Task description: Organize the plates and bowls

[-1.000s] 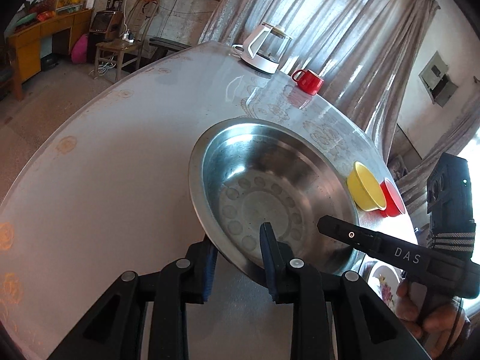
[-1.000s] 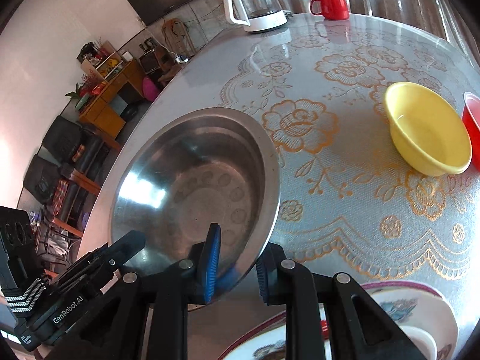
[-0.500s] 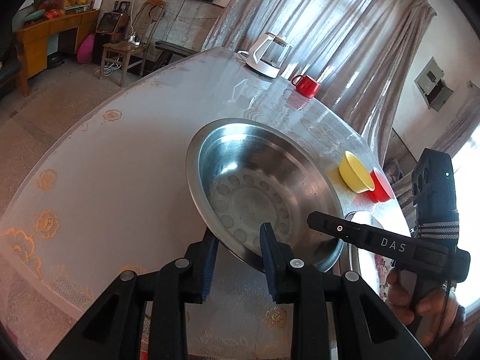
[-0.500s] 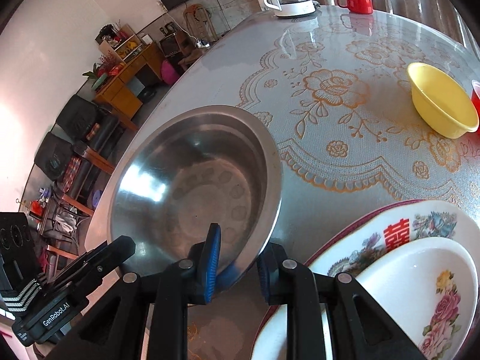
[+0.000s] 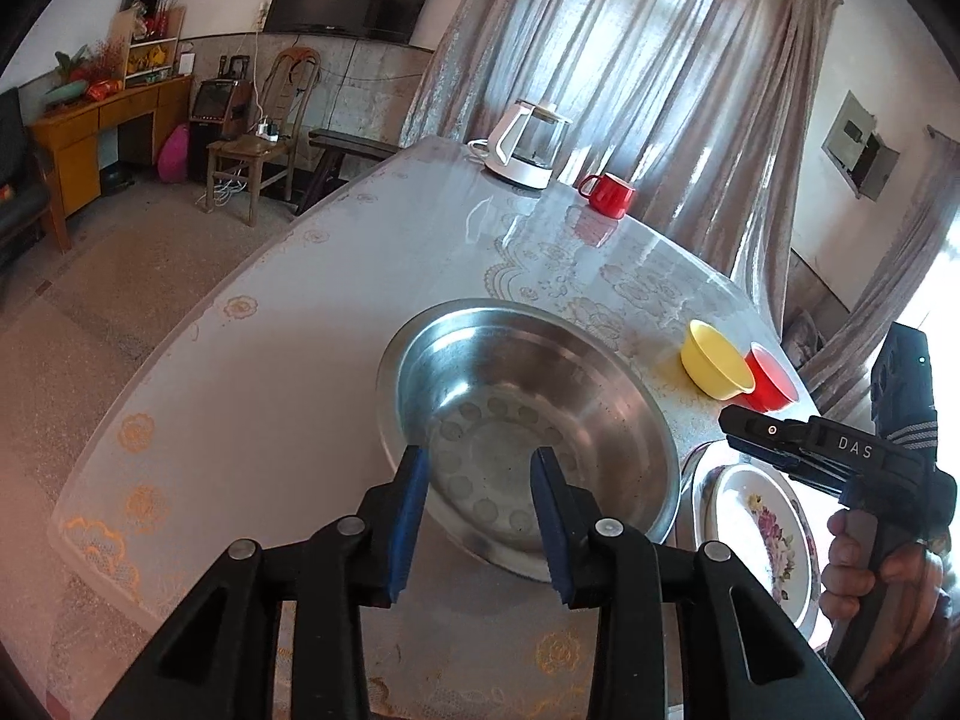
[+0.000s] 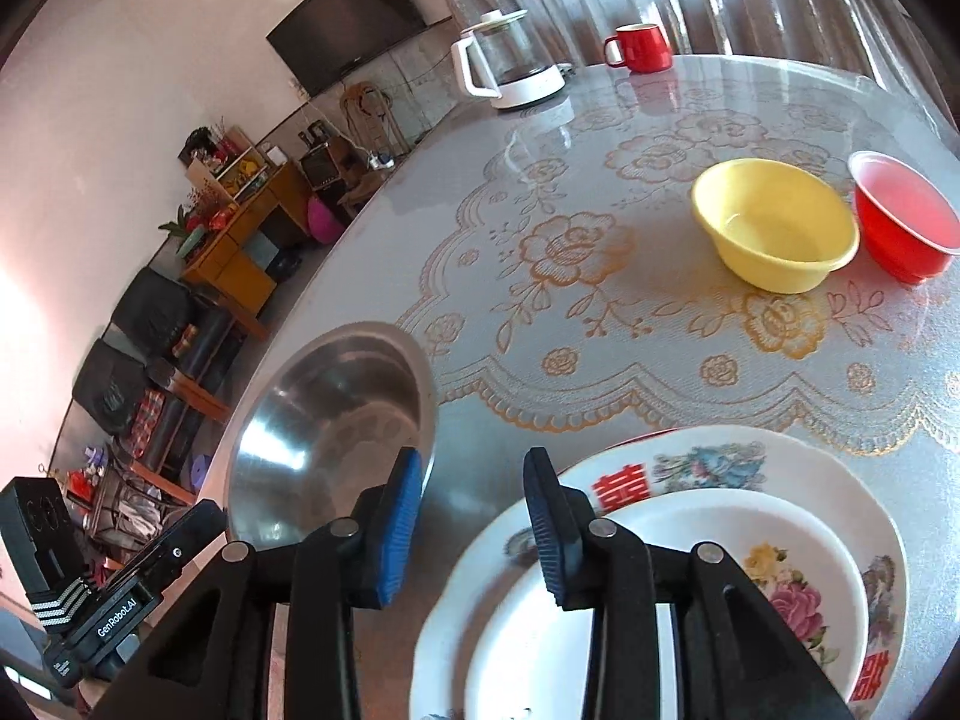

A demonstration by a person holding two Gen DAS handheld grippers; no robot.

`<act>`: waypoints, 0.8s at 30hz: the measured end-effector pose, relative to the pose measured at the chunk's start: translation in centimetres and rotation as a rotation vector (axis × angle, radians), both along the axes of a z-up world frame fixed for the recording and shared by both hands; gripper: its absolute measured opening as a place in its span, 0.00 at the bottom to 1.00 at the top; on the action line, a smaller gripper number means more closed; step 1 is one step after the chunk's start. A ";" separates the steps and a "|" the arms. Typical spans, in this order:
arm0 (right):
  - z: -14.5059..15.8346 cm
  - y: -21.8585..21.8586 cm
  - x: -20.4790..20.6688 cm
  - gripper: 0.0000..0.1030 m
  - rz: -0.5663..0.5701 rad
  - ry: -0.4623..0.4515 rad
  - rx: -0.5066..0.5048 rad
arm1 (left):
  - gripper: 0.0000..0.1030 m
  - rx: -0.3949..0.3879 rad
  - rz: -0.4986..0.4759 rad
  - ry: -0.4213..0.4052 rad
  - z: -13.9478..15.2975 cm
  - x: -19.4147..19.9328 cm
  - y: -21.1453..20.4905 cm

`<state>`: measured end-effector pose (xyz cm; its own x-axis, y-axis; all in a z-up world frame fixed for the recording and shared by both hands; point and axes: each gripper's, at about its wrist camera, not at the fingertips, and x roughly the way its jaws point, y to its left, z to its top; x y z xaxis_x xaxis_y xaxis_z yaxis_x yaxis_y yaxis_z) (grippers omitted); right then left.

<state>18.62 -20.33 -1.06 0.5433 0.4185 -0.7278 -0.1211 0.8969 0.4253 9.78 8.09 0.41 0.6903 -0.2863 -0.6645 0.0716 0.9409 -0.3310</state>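
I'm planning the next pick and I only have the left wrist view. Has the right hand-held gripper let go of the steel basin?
Observer: Yes. The right hand-held gripper is open. Its jaws have just been opening and nothing is pinched between them. The steel basin lies free beside its fingers.
Operator: What's under the flowered plate?
Observer: It rests on a larger plate with red characters on the rim.
Operator: Is there anything in the red bowl?
Observer: No, its inside looks empty.
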 end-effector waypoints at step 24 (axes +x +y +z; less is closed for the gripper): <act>-1.7 -16.3 5.9 0.26 -0.404 0.010 0.047 | 0.50 -0.033 -0.276 0.121 0.9 14.6 -17.9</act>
